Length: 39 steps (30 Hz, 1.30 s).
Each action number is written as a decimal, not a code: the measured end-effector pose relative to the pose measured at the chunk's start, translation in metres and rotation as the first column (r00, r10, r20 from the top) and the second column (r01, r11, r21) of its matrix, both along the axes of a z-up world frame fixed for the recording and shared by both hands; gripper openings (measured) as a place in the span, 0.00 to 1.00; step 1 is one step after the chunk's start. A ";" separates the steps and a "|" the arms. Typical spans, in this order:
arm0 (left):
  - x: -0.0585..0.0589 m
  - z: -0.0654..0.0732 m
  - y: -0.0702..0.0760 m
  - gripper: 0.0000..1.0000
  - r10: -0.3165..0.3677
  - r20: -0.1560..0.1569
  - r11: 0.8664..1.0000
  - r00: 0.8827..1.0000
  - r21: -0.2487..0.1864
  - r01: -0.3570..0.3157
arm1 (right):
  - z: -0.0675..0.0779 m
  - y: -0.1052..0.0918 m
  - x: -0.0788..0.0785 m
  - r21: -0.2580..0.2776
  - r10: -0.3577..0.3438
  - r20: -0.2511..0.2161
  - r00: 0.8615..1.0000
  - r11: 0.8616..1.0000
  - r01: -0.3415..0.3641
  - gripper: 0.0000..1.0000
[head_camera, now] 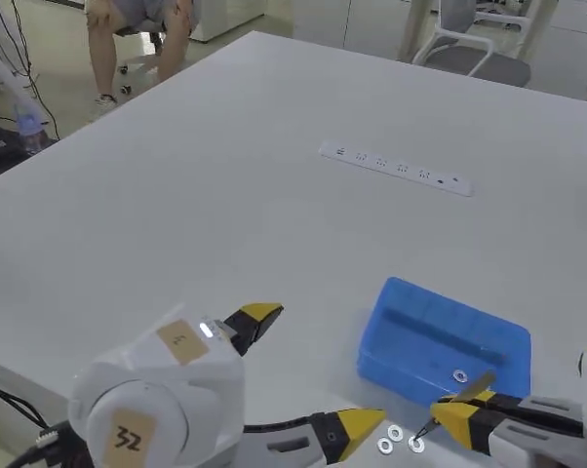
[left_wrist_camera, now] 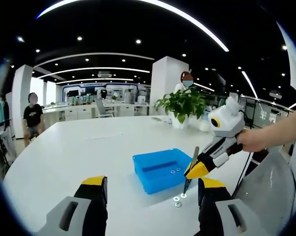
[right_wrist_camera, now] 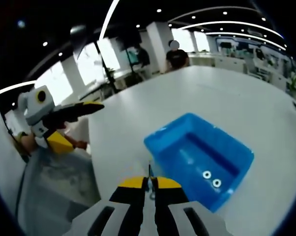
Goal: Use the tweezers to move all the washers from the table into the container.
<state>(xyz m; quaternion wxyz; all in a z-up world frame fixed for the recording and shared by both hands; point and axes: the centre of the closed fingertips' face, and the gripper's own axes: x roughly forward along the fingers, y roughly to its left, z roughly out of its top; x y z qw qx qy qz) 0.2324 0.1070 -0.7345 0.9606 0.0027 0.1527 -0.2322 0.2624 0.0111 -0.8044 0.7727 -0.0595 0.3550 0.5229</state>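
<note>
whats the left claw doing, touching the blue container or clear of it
Apart. The head view shows bare white table between the left claw's yellow tips and the blue container.

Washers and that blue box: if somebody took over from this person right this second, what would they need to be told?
Left tool: open, empty, held over the table beside the container.
Right tool: shut on the tweezers, whose tips point down at the loose washers.
Done: two washers lie in the blue container.
Left: three washers on the table, just outside the container's near wall. I cannot tell whether the tweezers have gripped one.
</note>
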 end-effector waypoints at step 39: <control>-0.001 0.000 0.000 0.76 -0.002 0.001 1.000 1.000 0.013 0.002 | -0.010 0.014 -0.024 -0.182 0.291 0.200 0.936 0.949 -0.256 0.03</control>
